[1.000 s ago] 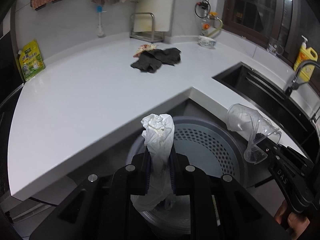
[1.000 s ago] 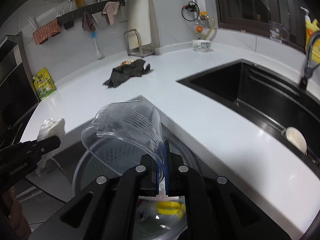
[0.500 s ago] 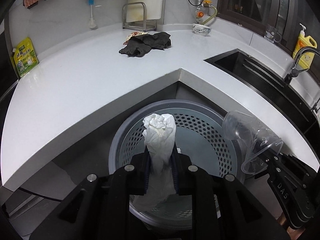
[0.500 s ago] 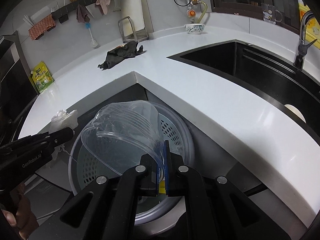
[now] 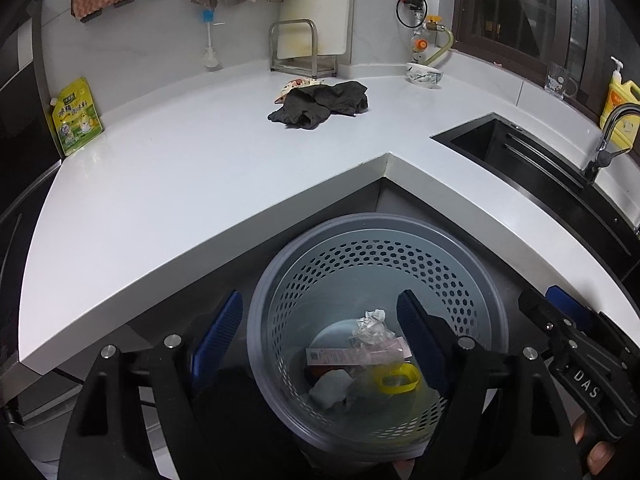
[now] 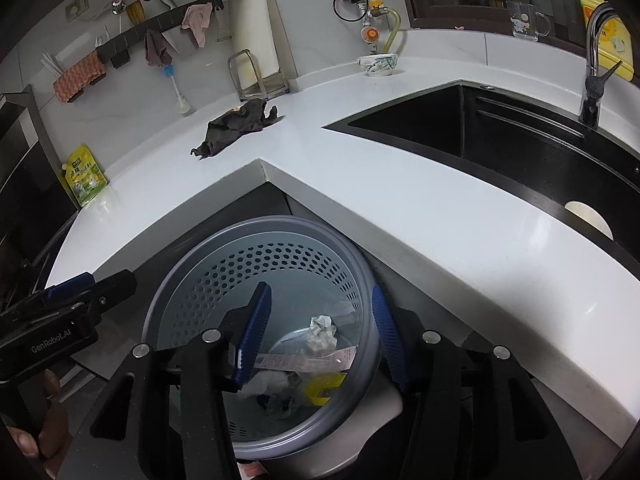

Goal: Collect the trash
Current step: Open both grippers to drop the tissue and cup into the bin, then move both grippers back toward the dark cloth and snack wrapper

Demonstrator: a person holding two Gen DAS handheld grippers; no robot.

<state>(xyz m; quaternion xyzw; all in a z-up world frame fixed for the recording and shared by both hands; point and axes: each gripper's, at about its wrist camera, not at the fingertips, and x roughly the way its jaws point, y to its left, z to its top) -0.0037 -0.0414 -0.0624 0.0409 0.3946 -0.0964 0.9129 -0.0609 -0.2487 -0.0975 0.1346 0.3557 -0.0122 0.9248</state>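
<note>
At nine o'clock in the left wrist view a glossy yellow-green pouch (image 5: 76, 118) stood upright against the wall on the smooth white desk (image 5: 180, 184). Toward twelve o'clock a limp dark grey cloth (image 5: 320, 104) lay crumpled on the desk, partly over a patterned scrap, with a wire rack holding a pale cutting board (image 5: 316, 8) behind it and a small painted ceramic bowl (image 5: 425, 75) at one o'clock. A matte black sink (image 5: 532, 160) with a chrome faucet (image 5: 608, 140) sat at three o'clock.

Below the inner corner of the desk stood a round grey perforated plastic bin (image 5: 472, 272). The left tool (image 5: 320, 340) hung over it with its ribbed blue pads spread wide, holding nothing; the trash lay directly beneath, between the pads. In the bin's bottom were a crumpled white tissue (image 5: 374, 318), a flat pink paper strip (image 5: 356, 354), a yellow plastic ring (image 5: 398, 378) and clear crinkled plastic.

In the right wrist view the right tool (image 6: 320, 340) was likewise spread wide and empty above the bin (image 6: 224, 252), the tissue (image 6: 322, 326) straight below its gap at six o'clock, and the left tool (image 6: 80, 292) showed at nine o'clock.
</note>
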